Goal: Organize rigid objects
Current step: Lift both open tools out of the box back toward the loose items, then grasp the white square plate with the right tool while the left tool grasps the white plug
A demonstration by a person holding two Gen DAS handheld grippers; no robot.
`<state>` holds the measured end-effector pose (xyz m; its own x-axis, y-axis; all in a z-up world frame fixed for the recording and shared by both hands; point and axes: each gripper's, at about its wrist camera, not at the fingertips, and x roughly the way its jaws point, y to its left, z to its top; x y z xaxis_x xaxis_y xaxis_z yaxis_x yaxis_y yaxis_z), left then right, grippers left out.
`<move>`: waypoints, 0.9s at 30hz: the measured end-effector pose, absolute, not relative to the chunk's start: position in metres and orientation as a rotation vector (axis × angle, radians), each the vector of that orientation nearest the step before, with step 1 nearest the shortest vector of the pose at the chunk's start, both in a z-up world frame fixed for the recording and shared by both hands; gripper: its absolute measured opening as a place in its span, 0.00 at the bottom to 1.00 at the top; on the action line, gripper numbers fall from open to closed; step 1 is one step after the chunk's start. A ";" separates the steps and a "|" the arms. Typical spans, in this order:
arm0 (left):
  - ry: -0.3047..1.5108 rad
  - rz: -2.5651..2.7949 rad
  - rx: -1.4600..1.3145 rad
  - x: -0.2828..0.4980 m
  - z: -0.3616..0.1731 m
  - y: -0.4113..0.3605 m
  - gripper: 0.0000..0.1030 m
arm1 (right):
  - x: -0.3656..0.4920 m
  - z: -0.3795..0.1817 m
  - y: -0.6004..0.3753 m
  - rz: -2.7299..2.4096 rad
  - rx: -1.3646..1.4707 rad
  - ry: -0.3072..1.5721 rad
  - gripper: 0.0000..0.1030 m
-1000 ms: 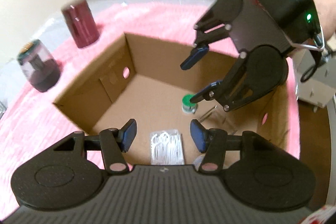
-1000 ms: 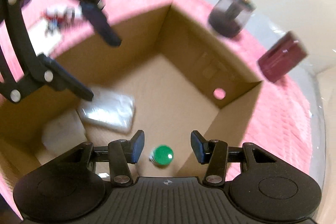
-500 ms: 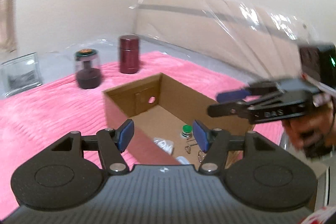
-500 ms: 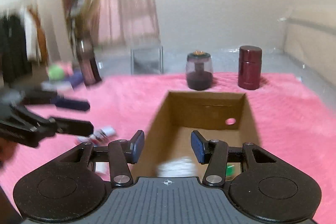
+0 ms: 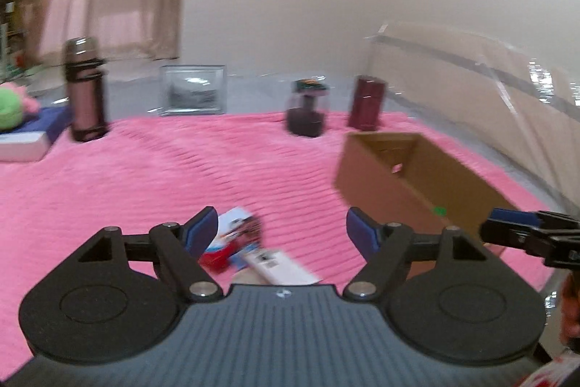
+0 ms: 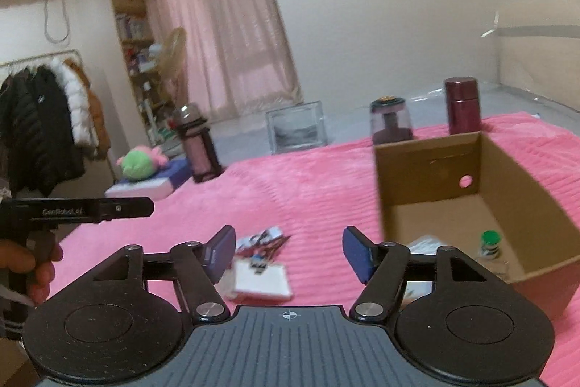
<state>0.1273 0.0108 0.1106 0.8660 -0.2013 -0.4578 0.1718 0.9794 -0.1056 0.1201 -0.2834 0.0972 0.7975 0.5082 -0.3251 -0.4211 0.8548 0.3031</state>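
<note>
Left wrist: you've pulled the left gripper (image 5: 282, 229), jaws wide and empty, out of the brown cardboard box (image 5: 413, 184) toward the loose card packets (image 5: 250, 247) on the pink blanket (image 5: 181, 176); right wrist: right gripper (image 6: 289, 251) likewise lifted out, jaws wide, empty, green-capped bottle (image 6: 490, 243) left boxed, packets next.

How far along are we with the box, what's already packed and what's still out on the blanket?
Done: the cardboard box already holds a green-capped bottle and a clear packet. In hand: nothing; the left gripper and right gripper are both open and empty. Left: a white card and the colourful packets beside it lie on the pink blanket, outside the box, just ahead of both grippers.
</note>
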 end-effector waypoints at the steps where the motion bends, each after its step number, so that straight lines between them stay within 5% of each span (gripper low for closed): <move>1: 0.492 -0.173 -0.064 0.123 0.106 0.018 0.72 | 0.118 0.095 -0.276 0.516 0.213 0.417 0.63; 15: 0.578 -0.081 -0.077 0.104 0.051 0.055 0.72 | 0.119 0.056 -0.216 0.550 0.169 0.500 0.81; 27: 0.628 -0.088 -0.074 0.134 0.019 0.056 0.72 | 0.166 0.020 -0.187 0.553 0.179 0.599 0.83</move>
